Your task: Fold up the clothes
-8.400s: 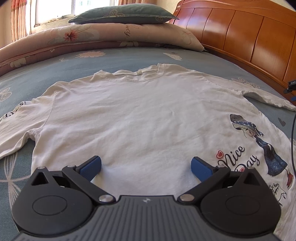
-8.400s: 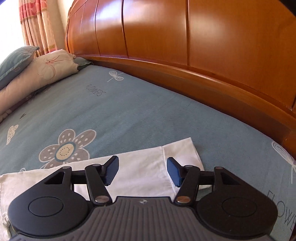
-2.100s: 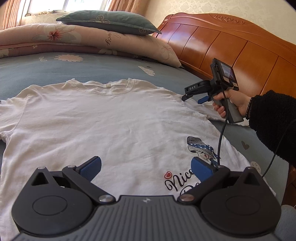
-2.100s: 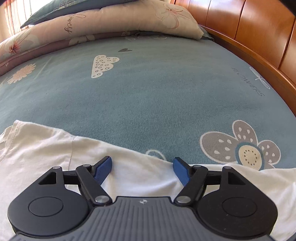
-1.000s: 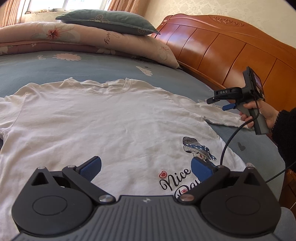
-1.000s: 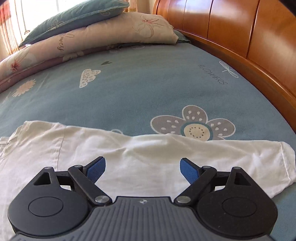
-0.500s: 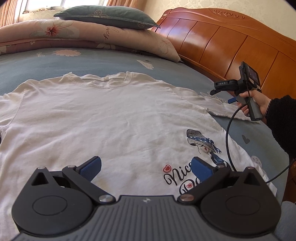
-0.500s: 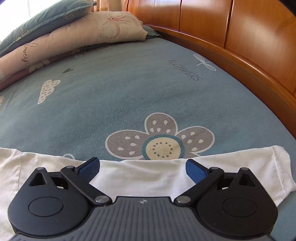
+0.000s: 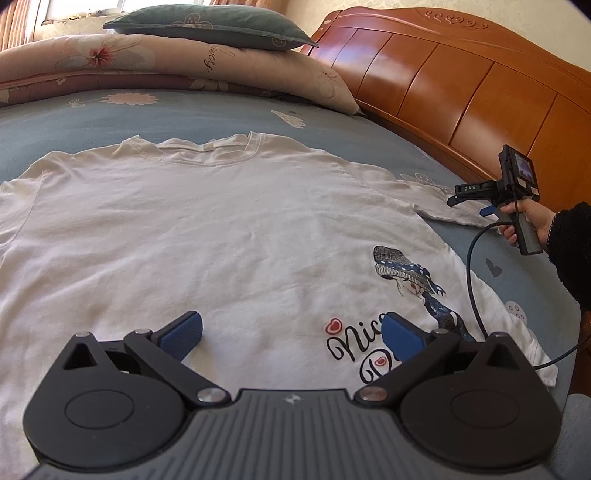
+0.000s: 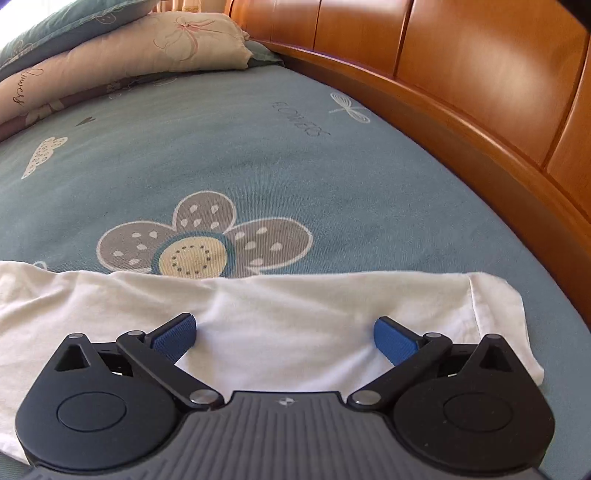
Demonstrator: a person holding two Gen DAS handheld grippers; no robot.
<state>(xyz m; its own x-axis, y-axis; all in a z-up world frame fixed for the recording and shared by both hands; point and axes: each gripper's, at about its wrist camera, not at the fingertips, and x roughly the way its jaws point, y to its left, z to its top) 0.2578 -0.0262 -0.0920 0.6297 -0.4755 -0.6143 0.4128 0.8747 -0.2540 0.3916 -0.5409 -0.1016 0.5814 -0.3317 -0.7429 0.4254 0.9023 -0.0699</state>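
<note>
Since half a sec ago: right gripper (image 10: pixel 284 336) has shifted out along the sleeve (image 10: pixel 295 325), so the cuff end now shows in full in the right wrist view; more headboard in frame too. Left gripper (image 9: pixel 291 336) barely changed, hovering over the lower part of the shirt.

Containers: can't see any in either view.

Surface/room: bed w/ blue-grey sheet (image 10: pixel 258 155), printed w/ flowers, a dragonfly, lettering "FLOWERS" (reads upside down from the right wrist cam). Orange-brown wooden headboard (image 9: pixel 461 92) runs along the right side. Far end: folded floral quilt (image 9: pixel 147 62), pink-beige, w/ a dark green pillow (image 9: pixel 207 26) on top. Bright window and curtain edge at upper left, washed out.

Task item: white T-shirt (image 9: pixel 203 229) lies flat on the sheet, front up, neckline toward the quilt, sleeves spread out to the sides. Light creasing across the chest. Print near the hem on the right side: figure in hat and blue dress, script "Nice Day" w/ red hearts (partly hidden by the left gripper's finger).

Grippers: left — jaws spread wide, blue pads (image 9: pixel 183 334) apart, nothing between them but shirt fabric below. Right — jaws also wide, nothing gripped, held low over the sleeve; contact w/ cloth can't tell. Left wrist view shows the person's right hand (image 9: pixel 524 221) holding that gripper's handle, dark fuzzy cuff, black cable (image 9: pixel 471 273) trailing over the shirt's edge.
</note>
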